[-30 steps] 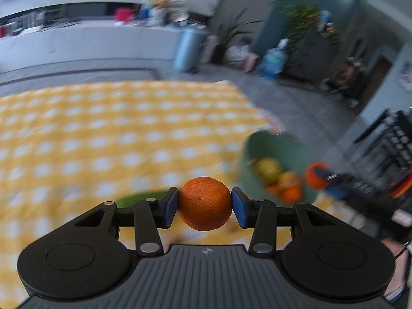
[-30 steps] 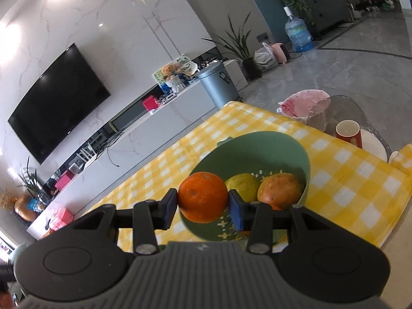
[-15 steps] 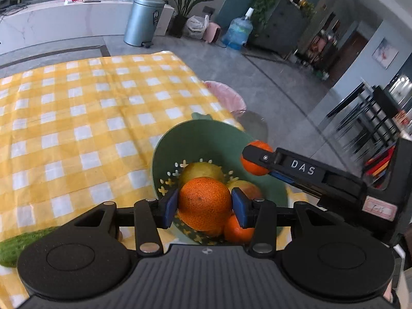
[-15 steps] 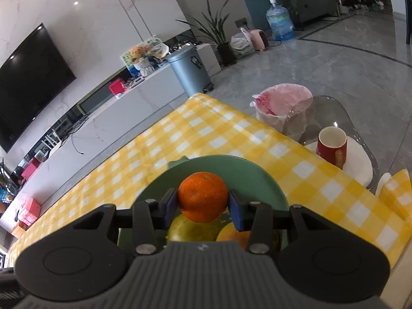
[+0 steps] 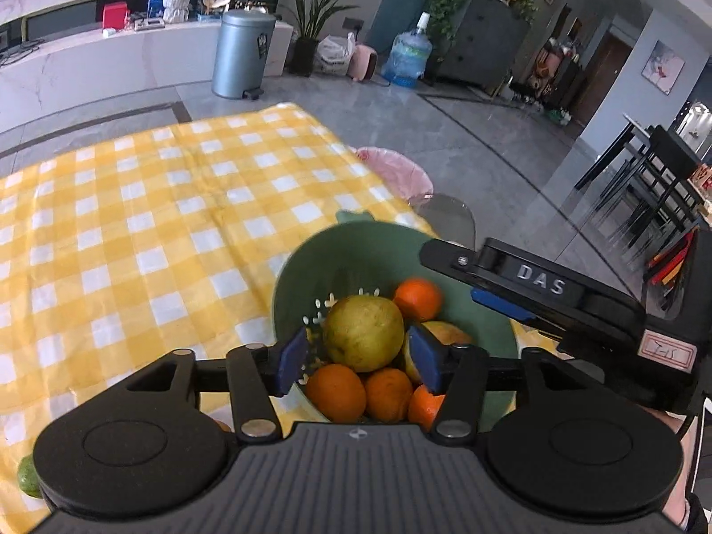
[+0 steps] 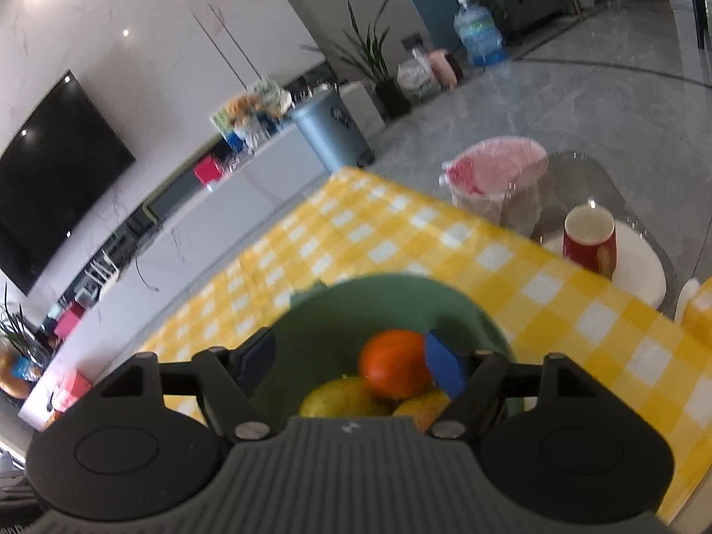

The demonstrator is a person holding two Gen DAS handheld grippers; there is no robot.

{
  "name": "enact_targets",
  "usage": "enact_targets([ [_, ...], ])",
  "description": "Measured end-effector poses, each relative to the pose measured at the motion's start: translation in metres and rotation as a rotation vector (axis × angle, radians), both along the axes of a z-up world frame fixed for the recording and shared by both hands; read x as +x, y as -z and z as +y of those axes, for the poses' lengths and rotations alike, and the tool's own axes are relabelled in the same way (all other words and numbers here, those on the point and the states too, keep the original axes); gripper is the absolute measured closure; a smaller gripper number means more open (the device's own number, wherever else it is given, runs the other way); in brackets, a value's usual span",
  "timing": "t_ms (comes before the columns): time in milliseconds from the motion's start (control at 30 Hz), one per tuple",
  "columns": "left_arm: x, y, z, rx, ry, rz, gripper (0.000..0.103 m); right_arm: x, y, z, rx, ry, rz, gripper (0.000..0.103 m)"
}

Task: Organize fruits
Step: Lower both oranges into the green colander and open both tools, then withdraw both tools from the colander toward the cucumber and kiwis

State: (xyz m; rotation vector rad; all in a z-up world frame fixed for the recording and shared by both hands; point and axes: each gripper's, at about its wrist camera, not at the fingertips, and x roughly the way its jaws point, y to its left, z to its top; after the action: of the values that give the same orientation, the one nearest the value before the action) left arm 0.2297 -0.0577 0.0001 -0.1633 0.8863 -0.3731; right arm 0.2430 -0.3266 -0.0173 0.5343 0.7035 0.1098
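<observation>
both tongs hang right over the green bowl (image 5: 311, 267) at the edge of the bench (image 5: 133, 222), and both have just been opening. the left tongs (image 5: 358, 358) stand wide with nothing pinched; the pear-ish yellow fruit (image 5: 362, 331) lies below the gap, three oranges (image 5: 336, 391) nearer the camera. the right tongs (image 6: 351, 362) are wide too, an orange (image 6: 394, 369) loose by the right pad, looks dropped in the bowl. a green fruit (image 5: 29, 483) remains out on the bench at lower left, nearer the left hand. readable writing: "das" on the right tongs' arm.
</observation>
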Motion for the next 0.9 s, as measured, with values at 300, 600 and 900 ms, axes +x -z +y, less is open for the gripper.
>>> enact_targets([
  [300,-0.021,-0.039,0.018,0.037,0.001,-0.080,0.026,-0.031,-0.031,-0.004,0.028,0.014,-0.041,0.025],
  [600,-0.045,-0.059,0.046,0.014,-0.030,-0.075,0.019,-0.062,-0.051,0.020,-0.018,-0.053,-0.039,0.011],
  [900,-0.091,-0.056,0.094,0.068,-0.155,-0.062,0.019,-0.107,-0.029,0.079,0.013,-0.234,0.060,0.041],
])
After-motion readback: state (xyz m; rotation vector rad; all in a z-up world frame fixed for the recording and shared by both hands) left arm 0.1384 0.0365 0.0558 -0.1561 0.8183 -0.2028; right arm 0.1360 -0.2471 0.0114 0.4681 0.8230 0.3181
